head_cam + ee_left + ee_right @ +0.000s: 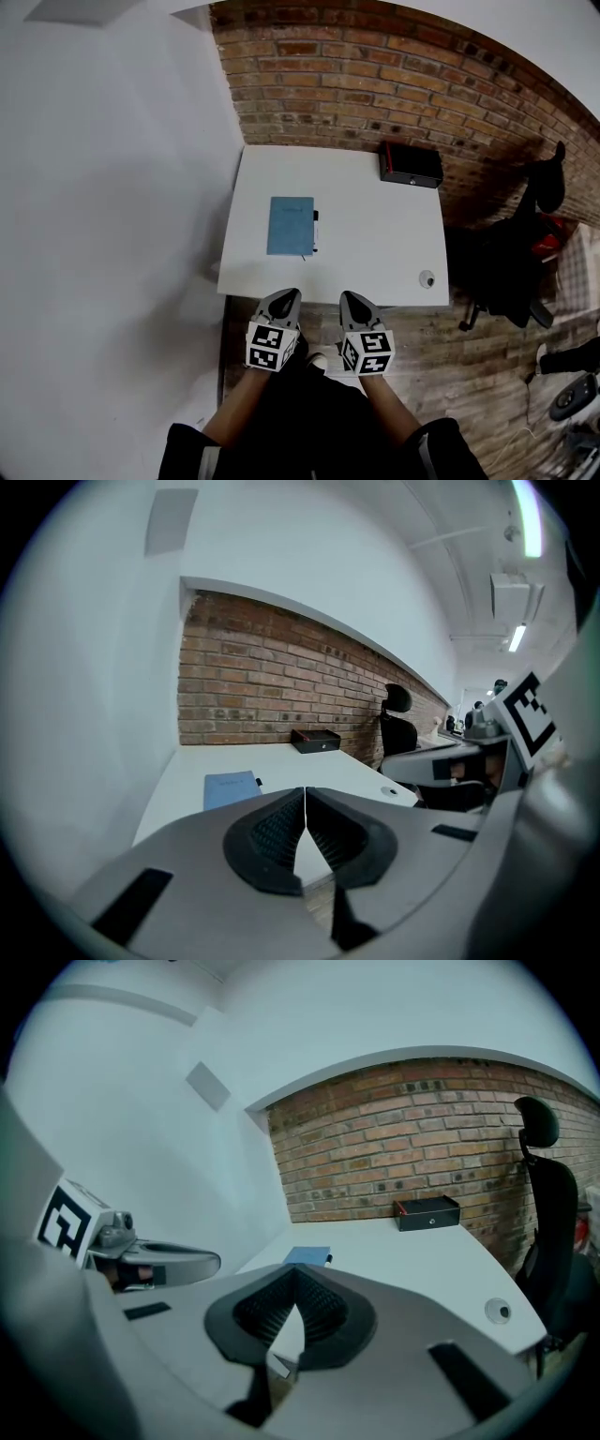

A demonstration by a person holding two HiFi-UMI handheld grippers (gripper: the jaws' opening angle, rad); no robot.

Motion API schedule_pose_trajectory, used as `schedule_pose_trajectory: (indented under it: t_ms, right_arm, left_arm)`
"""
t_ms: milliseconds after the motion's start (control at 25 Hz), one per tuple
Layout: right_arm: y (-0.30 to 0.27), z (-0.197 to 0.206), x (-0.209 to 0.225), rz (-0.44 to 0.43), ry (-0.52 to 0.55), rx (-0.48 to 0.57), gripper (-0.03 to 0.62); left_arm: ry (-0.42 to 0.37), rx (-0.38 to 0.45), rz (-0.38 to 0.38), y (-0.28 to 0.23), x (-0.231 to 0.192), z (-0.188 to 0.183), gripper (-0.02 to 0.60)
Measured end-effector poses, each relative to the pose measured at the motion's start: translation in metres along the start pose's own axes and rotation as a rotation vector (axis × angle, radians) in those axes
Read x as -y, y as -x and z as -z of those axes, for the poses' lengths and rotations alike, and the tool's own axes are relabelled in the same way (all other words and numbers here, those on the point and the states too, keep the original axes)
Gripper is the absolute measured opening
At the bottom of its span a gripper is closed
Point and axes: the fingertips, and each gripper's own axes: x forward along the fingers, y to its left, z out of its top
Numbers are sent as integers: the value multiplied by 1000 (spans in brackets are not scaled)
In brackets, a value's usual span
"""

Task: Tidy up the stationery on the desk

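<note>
The desk lies just ahead of both grippers. The notebook sits ahead of the left gripper, the box far beyond the right gripper, and the pen just beside the notebook. Both sets of jaws are together and empty, so they would need to part before closing squarely across the pen.

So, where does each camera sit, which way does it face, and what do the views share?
Head view: on the person's head, facing steeply down at the white desk; shows both forearms, the left hand-held gripper and right hand-held gripper.
Left gripper view: rides the left one, facing along its shut jaws toward the brick wall; right one at right edge.
Right gripper view: rides the right one, facing likewise; left one at left edge.
Shared: all show the blue notebook and black box.
</note>
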Motion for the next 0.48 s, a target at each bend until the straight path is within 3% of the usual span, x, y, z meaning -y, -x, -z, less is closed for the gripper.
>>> schedule_pose_trajectory:
  t_ms: [480]
  right_arm:
    - [39,18,-4,-10,-9,14,21]
  left_arm:
    - [-5,-12,-5,21,36,22,17]
